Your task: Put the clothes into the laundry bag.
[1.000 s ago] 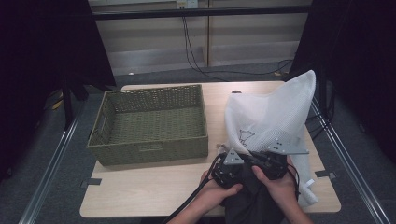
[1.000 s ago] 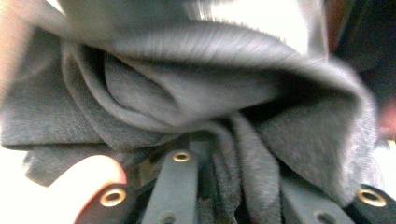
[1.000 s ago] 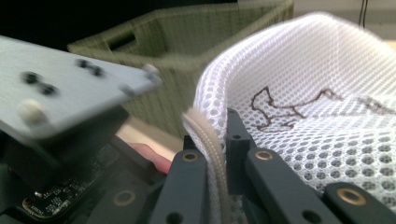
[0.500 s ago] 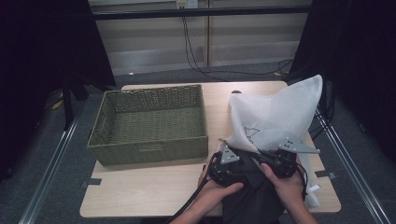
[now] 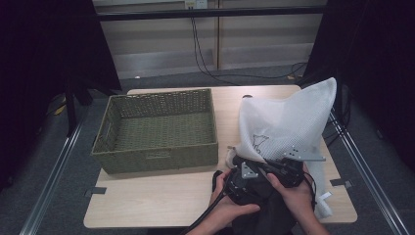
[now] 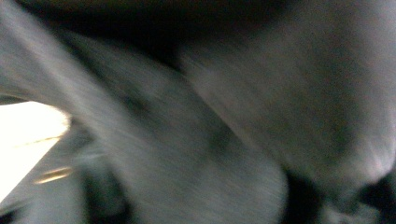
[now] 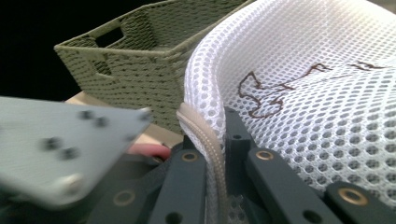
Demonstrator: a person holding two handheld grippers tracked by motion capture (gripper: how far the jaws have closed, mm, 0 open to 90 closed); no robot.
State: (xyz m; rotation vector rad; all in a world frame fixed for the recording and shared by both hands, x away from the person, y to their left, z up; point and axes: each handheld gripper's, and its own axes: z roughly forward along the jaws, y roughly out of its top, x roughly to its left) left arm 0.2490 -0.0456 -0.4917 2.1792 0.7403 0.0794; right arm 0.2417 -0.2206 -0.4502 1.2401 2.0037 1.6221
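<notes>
your right gripper (image 7: 212,154) has its jaws clamped on the corded rim of the white mesh bag (image 5: 286,122), just right of the wicker basket (image 5: 156,128) on the desk (image 5: 147,196). left gripper (image 5: 244,178): jaws blurred, cannot tell. keep that rim taut, lift evenly.
</notes>
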